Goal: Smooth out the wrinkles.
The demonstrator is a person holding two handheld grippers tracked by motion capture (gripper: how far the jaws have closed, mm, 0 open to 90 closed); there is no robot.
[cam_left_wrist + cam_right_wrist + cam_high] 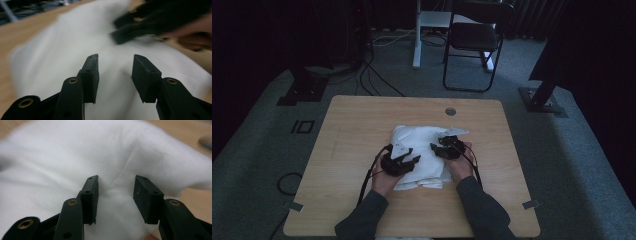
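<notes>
Resting on the soft, rumpled white cloth (419, 157), left tongs (408, 159) and right tongs (438, 148) stand parted, gripping nothing.

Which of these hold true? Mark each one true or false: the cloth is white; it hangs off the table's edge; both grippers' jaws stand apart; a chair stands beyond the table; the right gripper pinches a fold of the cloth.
1. The cloth is white. True.
2. The cloth hangs off the edge of the table. False: it lies bunched near the middle of the wooden top, well inside every edge.
3. The jaws of the left gripper and the right gripper stand apart. True: each gripper view shows a gap with cloth behind it.
4. A chair stands beyond the table. True: a dark folding chair on the grey floor.
5. The right gripper pinches a fold of the cloth. False: its pads press on nothing.
</notes>
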